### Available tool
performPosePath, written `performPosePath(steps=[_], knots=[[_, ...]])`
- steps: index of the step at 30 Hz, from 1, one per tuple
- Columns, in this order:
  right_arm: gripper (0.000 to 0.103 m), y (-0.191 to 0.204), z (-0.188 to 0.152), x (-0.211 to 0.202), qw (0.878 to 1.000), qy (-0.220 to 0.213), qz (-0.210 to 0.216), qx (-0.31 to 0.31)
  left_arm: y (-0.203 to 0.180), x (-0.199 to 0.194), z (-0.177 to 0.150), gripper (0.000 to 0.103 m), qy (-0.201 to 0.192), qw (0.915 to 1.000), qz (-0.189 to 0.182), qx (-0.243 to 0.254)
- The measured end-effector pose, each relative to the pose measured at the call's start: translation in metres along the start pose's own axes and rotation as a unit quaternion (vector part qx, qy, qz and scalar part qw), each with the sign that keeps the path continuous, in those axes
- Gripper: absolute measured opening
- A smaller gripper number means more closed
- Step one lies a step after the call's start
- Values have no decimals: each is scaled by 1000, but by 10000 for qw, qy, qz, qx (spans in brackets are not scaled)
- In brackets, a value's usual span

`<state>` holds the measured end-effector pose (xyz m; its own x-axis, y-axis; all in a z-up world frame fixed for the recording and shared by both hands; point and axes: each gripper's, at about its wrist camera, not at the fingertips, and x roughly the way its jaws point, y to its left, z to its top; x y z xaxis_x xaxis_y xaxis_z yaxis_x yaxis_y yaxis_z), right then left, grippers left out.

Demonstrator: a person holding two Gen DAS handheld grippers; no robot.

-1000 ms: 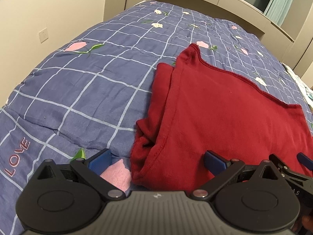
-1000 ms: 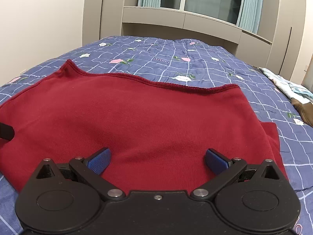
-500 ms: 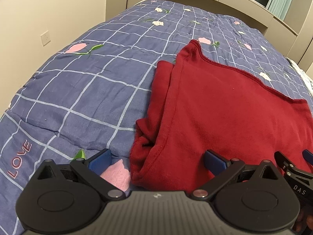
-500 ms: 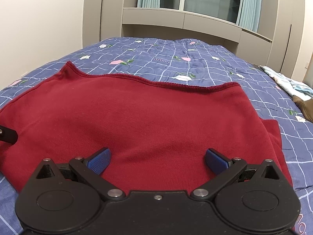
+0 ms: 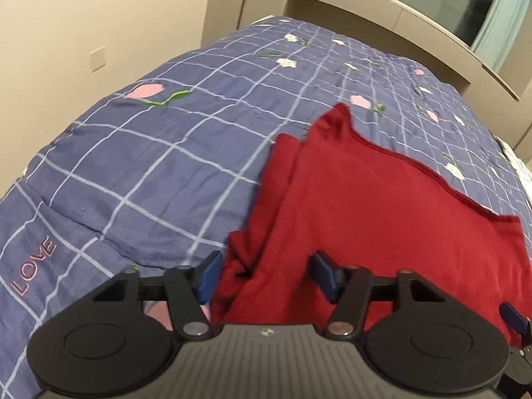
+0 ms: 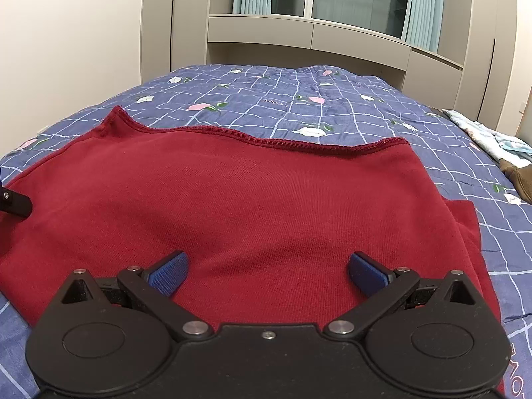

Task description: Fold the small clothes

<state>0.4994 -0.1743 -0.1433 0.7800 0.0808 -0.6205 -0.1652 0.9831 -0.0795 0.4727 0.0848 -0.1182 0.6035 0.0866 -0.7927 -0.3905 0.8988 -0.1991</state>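
Note:
A dark red garment (image 5: 382, 206) lies spread on the blue checked quilt (image 5: 149, 166), its left side folded under in a bunched edge. My left gripper (image 5: 266, 277) is at the garment's near left corner. Its jaws are closing, with the bunched red cloth between the blue pads and a wide gap still showing. In the right wrist view the same garment (image 6: 249, 193) fills the middle. My right gripper (image 6: 267, 274) stands open over its near edge, pads apart, gripping nothing. A black part of the left gripper (image 6: 15, 202) shows at the left edge.
The quilt (image 6: 299, 99) runs back to a beige headboard and cabinets under a window. Other crumpled clothes (image 6: 498, 139) and a brown item (image 6: 518, 179) lie at the bed's right side. A wall with a socket (image 5: 98, 60) stands to the left.
The left gripper's jaws have drawn closer together around the garment's bunched corner, and it has rolled slightly. The right gripper and the garment have not moved.

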Motion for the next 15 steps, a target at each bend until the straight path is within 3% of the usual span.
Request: performPosePath(steps=[10,15], knots=[[103,0,0,0,10000,-3,2,-4,-4,4,2,62,143,9999,22,-44],[103,0,0,0,10000,-5,3,-2,-6,3,3,42,133,9999,6,5]])
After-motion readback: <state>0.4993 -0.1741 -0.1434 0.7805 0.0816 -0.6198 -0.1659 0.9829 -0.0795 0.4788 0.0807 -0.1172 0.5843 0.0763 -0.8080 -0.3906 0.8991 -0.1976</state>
